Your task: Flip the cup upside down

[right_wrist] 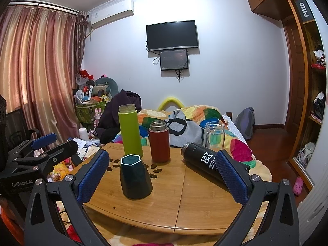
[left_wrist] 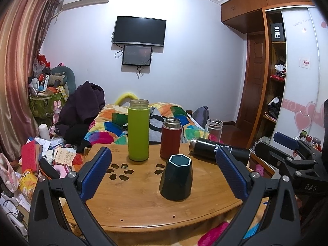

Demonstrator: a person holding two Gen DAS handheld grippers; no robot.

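Note:
A dark green faceted cup (left_wrist: pixel 176 178) with a white hexagonal rim stands on the small wooden table (left_wrist: pixel 133 201); its narrow end is up and its wide end is on the table. It also shows in the right wrist view (right_wrist: pixel 135 178). My left gripper (left_wrist: pixel 164 172) is open and empty, with the cup between and just beyond its blue pads. My right gripper (right_wrist: pixel 163 174) is open and empty, to the right of the cup; its right pad (right_wrist: pixel 229 176) is in front of the lying black bottle (right_wrist: pixel 203 162).
On the table stand a tall green bottle (left_wrist: pixel 138 131), a dark red flask (left_wrist: pixel 171 138) and a clear glass jar (left_wrist: pixel 214 129); a black bottle (left_wrist: pixel 207 146) lies on its side. A bed with a colourful blanket (left_wrist: pixel 114 123) lies behind, clutter at left.

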